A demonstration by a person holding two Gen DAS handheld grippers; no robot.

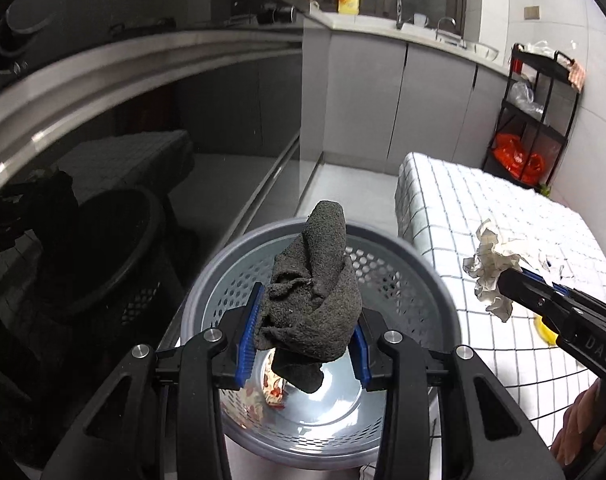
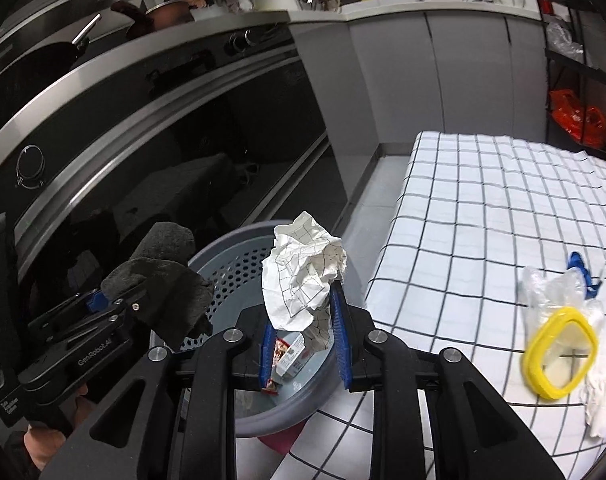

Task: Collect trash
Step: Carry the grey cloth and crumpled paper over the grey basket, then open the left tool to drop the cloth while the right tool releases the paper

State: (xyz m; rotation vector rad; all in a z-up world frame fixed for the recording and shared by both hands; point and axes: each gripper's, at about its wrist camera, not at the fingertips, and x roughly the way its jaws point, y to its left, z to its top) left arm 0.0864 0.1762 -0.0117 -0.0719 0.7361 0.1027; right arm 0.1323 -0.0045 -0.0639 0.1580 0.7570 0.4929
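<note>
My left gripper (image 1: 307, 320) is shut on a dark grey rag (image 1: 315, 292) and holds it over the grey perforated bin (image 1: 419, 284). That rag (image 2: 159, 280) and the left gripper (image 2: 103, 304) also show at the left of the right wrist view. My right gripper (image 2: 303, 320) is shut on a crumpled white paper (image 2: 303, 276) above the bin's (image 2: 231, 264) right side; the same paper (image 1: 491, 272) hangs at the right in the left wrist view, in the right gripper (image 1: 507, 280). A small printed carton (image 2: 291, 356) lies in the bin.
A table under a checked cloth (image 2: 483, 216) stands right of the bin, with a yellow-rimmed lid (image 2: 559, 364), clear plastic (image 2: 551, 284) and a white glove (image 2: 603, 396) on it. A glossy black oven front (image 2: 163, 152) is at the left. A black shelf rack (image 1: 539, 112) stands behind.
</note>
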